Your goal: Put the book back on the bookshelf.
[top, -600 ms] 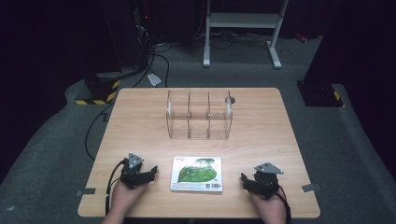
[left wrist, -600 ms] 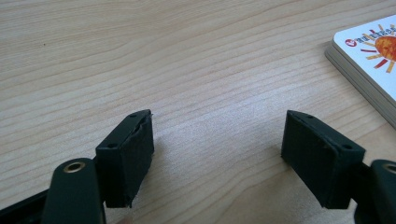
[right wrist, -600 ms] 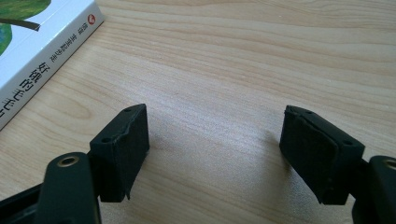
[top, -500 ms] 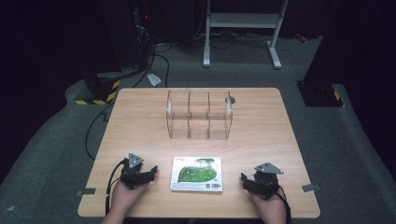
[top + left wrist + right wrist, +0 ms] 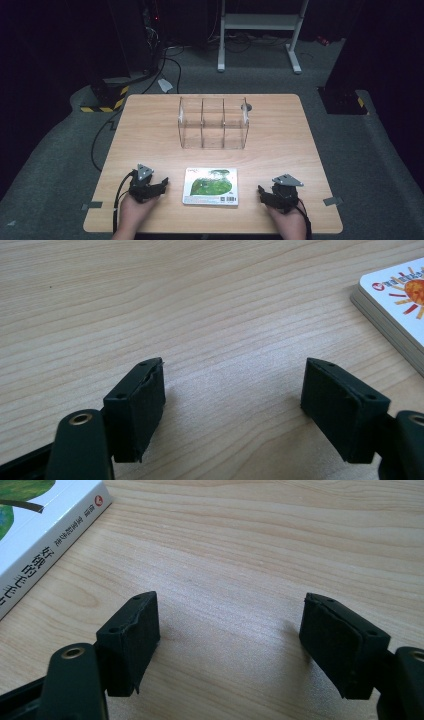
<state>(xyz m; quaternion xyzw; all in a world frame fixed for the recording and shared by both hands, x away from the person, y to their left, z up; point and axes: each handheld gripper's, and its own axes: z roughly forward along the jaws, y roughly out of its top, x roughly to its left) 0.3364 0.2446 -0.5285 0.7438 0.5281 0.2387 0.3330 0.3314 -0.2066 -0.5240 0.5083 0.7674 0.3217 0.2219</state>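
Book [image 5: 210, 186] flat between open left gripper [image 5: 161, 185]; right gripper [image 5: 261, 193]

The table [image 5: 150, 130] is light wood with a smooth, matt grain. The book [image 5: 210, 186] has a glossy paper cover. The divided box [image 5: 212, 122] is clear, shiny plastic. The gripper pads [image 5: 142, 405] look matt black and slightly rough.

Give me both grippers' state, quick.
Left gripper: open, nothing between its fingers, beside the book.
Right gripper: open, holding nothing, over bare table.
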